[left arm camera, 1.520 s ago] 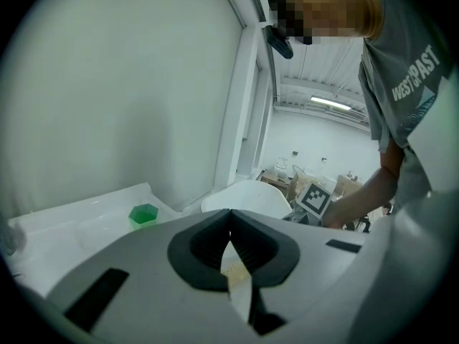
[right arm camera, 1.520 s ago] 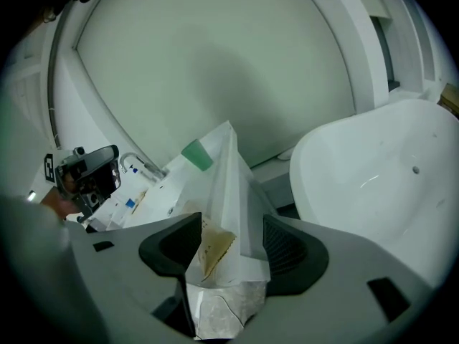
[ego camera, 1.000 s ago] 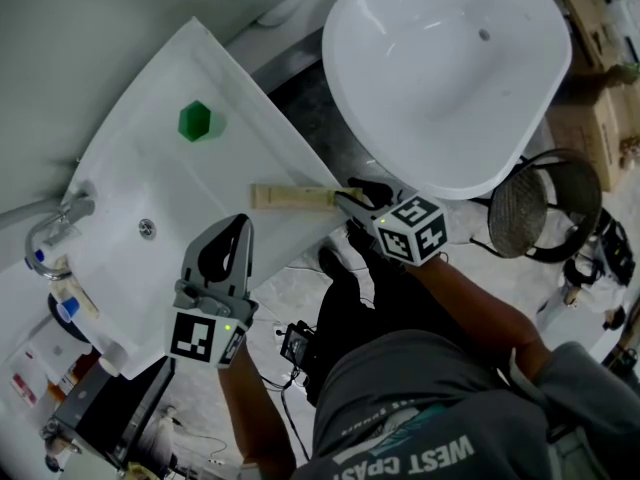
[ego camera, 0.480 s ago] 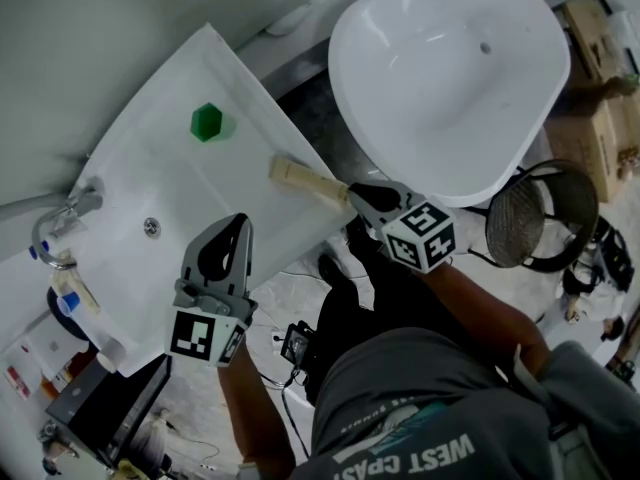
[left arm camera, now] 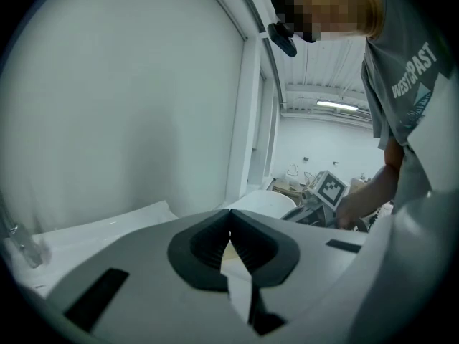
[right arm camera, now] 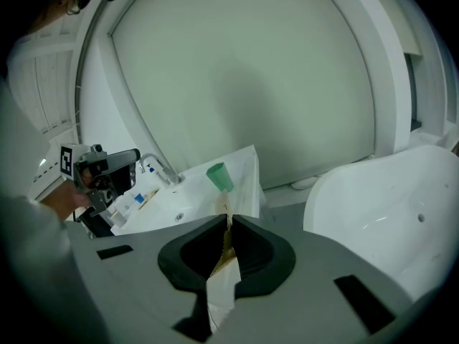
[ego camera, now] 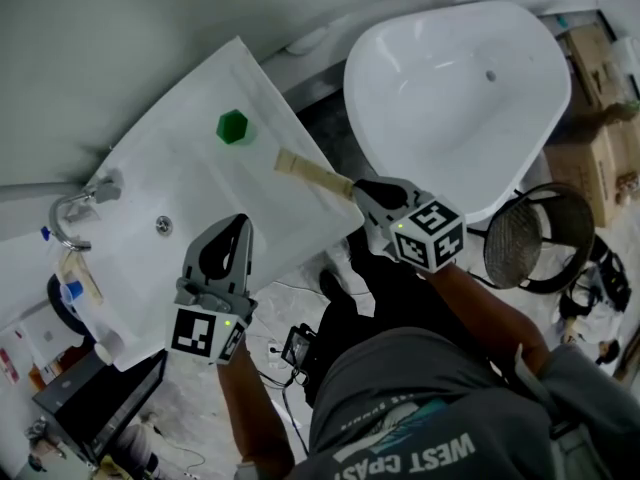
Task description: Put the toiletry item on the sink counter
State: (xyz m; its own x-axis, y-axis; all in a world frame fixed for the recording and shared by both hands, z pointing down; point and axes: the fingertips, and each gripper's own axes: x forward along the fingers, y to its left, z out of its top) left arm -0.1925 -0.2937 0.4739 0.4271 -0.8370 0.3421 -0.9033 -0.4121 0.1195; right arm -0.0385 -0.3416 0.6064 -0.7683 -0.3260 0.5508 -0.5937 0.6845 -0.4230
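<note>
The toiletry item (ego camera: 312, 174) is a long, flat beige pack. My right gripper (ego camera: 360, 190) is shut on its near end, so it sticks out slantwise over the front right corner of the white sink counter (ego camera: 180, 183). In the right gripper view the pack (right arm camera: 226, 244) is a thin strip pinched between the closed pads. My left gripper (ego camera: 232, 226) hovers over the counter's front edge. Its jaws are shut with nothing in them, as the left gripper view (left arm camera: 229, 228) shows.
A green cup (ego camera: 232, 126) stands on the counter's far right side. The faucet (ego camera: 75, 208) and small bottles (ego camera: 72, 278) are at the left end. To the right are a white bathtub (ego camera: 450, 88), a wire basket (ego camera: 525, 233) and cardboard boxes (ego camera: 600, 58).
The right gripper's jaws closed on the beige pack. The pack went from lying level on the counter's edge to slanting up and left in the grip. The left gripper stayed still.
</note>
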